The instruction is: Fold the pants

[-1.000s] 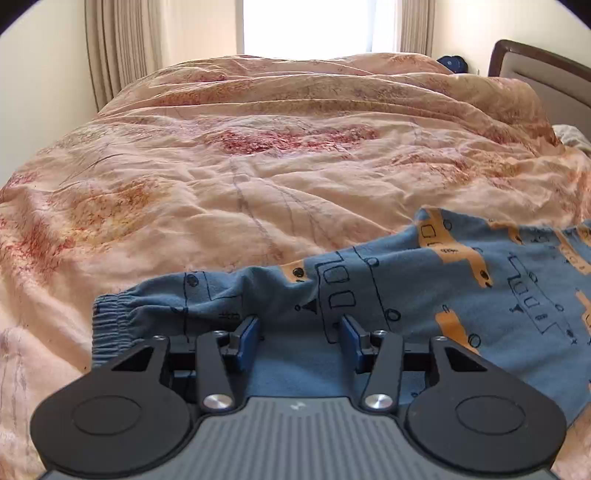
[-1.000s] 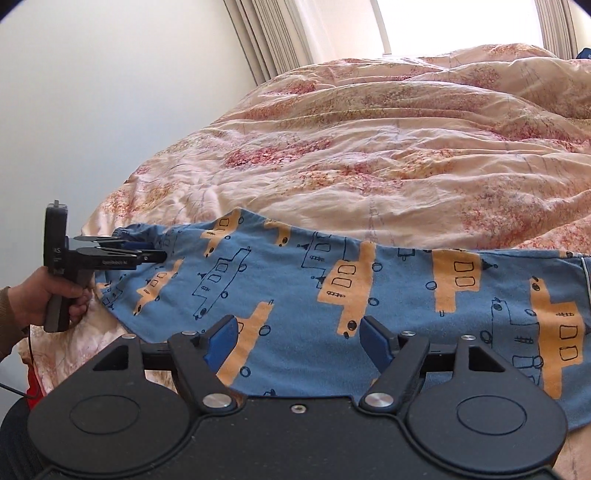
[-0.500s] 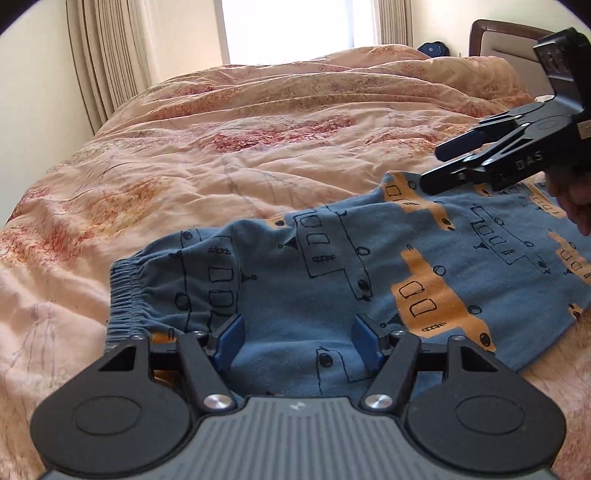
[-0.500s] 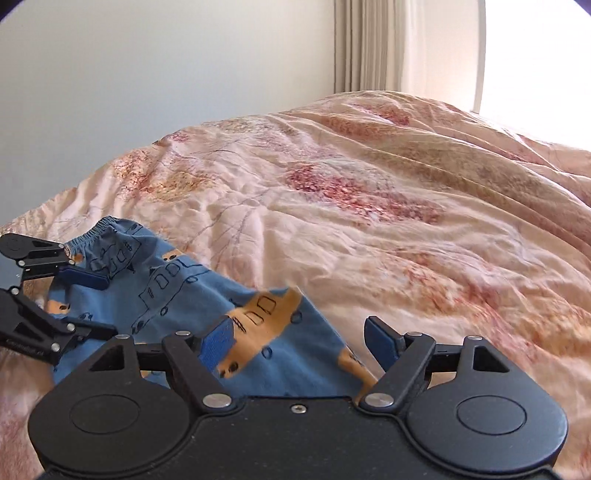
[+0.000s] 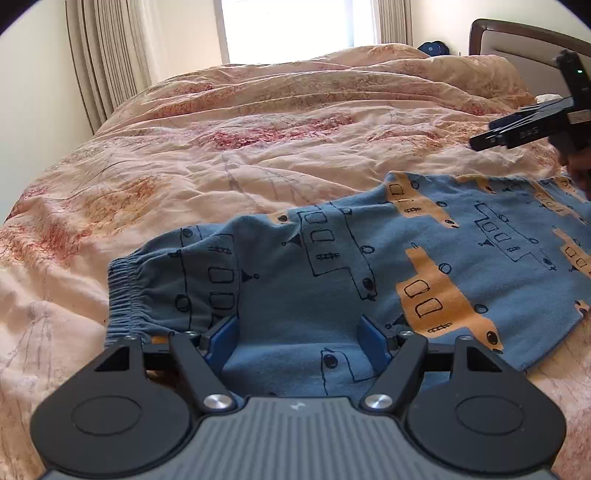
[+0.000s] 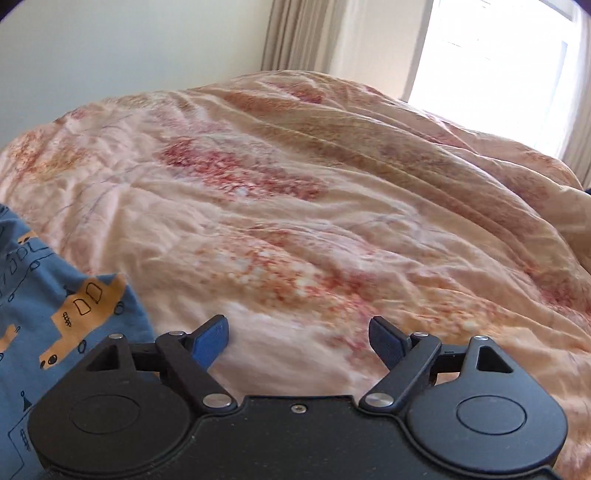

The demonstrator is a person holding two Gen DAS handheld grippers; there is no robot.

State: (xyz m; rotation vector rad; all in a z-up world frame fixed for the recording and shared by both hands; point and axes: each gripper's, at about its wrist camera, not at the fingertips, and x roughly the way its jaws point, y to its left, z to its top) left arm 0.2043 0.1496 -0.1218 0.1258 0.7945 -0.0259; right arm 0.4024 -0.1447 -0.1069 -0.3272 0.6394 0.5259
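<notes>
Rumpled peach floral bedding (image 5: 258, 155) fills the left wrist view, with the blue truck-print pants (image 5: 369, 266) spread flat across its near edge, elastic waistband at left; the left gripper (image 5: 299, 338) sits over them with jaws spread wide, nothing pinched, and the right gripper (image 5: 532, 125) hovers above the far right end. From the right wrist view, its jaws gape empty over the bedding, pants at lower left.

I am working in a bedroom of a home: a wide bed fills both views, covered by a rumpled peach quilt (image 5: 258, 155) with red flower patches. A padded headboard (image 5: 517, 44) in a dark wooden frame stands at one end. Long beige curtains (image 5: 107, 62) hang beside a bright window (image 5: 295, 29), and the walls (image 6: 129, 48) are plain and pale.
</notes>
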